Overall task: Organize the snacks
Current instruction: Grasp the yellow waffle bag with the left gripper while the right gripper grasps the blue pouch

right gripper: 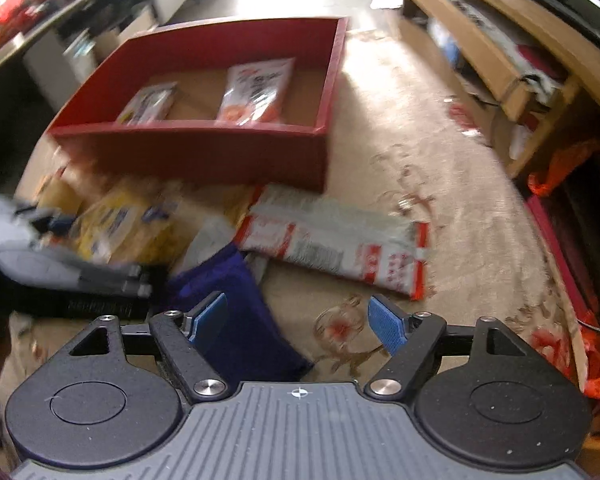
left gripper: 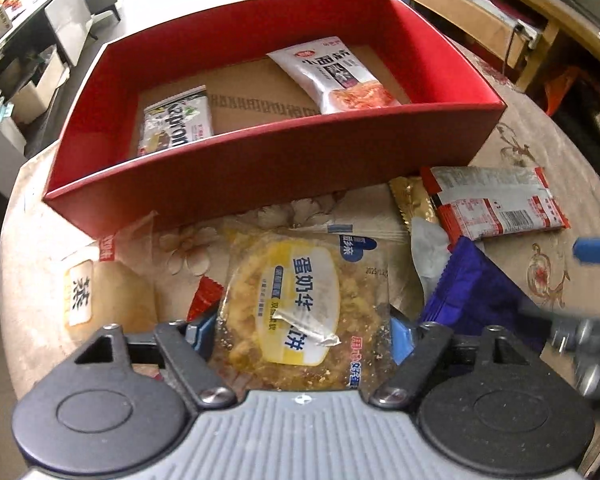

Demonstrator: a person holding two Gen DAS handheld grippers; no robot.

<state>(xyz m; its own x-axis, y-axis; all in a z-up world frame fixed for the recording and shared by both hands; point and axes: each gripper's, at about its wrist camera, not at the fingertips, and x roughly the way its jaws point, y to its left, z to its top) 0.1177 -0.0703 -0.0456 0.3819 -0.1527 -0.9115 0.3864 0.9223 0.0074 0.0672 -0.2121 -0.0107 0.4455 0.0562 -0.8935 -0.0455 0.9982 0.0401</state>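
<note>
The table [left gripper: 540, 184] is round-edged under a beige floral cloth. The right wrist view shows a wide bare stretch of cloth to the right of the box, running out to the table's edge, with wooden shelving beyond. That is my clearest room to move.

The red box [left gripper: 260, 168] stands open-topped at the far side, its near wall just beyond the loose snacks. Most of its cardboard floor is bare. Inside, a white packet [left gripper: 332, 76] with Chinese print lies to the right, and a smaller packet reading "Kapron" [left gripper: 176, 120] leans at the near left.

In front of the box, a red-and-white packet [left gripper: 496, 204] lies barcode up on the right, overlapping a gold wrapper [left gripper: 412, 200]. A purple packet [left gripper: 472, 292] sits nearer me.

My left gripper [left gripper: 302, 332] straddles the yellow cake packet [left gripper: 300, 300], labelled "蛋奶华" and dated 2025. Its edges meet both blue pads, but I cannot tell whether they press it.

A pale packet marked "蒸" [left gripper: 100, 292] lies left of it, with a small red wrapper [left gripper: 206, 298] between.

My right gripper [right gripper: 296, 312] is spread wide and grips nothing, with its left pad over the purple packet.
</note>
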